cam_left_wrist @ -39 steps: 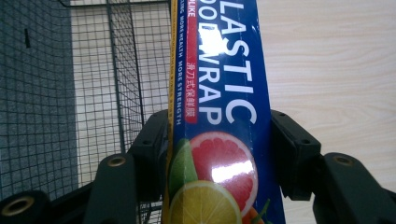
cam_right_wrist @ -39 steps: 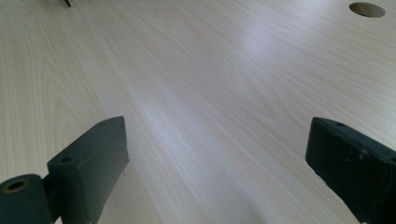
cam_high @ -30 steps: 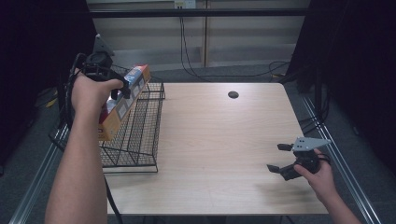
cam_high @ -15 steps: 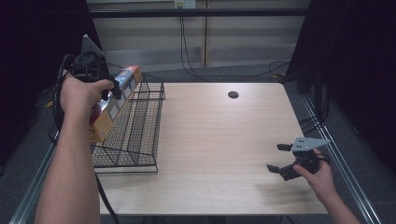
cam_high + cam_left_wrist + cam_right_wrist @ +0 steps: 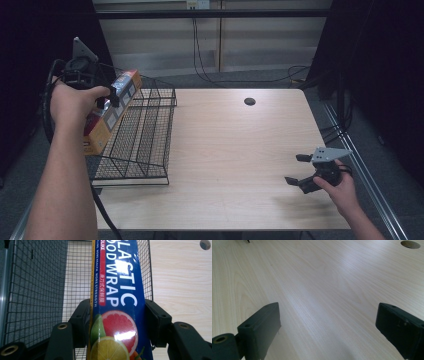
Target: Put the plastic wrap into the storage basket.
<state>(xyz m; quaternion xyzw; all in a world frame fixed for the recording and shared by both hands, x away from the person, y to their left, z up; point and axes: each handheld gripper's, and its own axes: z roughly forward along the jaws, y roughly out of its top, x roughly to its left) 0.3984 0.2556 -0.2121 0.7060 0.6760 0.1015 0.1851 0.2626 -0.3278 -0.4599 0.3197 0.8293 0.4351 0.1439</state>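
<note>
A pale wooden table [image 5: 235, 150] fills the middle of the scene, with dark curtains to either side and a light wall with hanging cables behind it. Nearest the person, at the table's front right corner, the right gripper [image 5: 299, 170] rests low over the bare wood, its jaws spread wide with nothing between them; in the right gripper view the two black pads stand far apart above plain tabletop [image 5: 317, 290].

Farther in on the left, a black wire basket [image 5: 142, 135] sits along the table's left edge. The left gripper [image 5: 111, 100] is raised above the basket's outer left side and is clamped on a long box of plastic wrap [image 5: 107, 120] (blue face with citrus fruit printed on it, orange and yellow on the other sides). In the left gripper view both pads press against the box [image 5: 120, 305] on its two long sides, and the basket's mesh [image 5: 37, 290] lies beneath it. The box hangs tilted in the air, clear of the table.

Beyond, near the far edge, a round cable hole [image 5: 249, 101] is cut in the tabletop.
</note>
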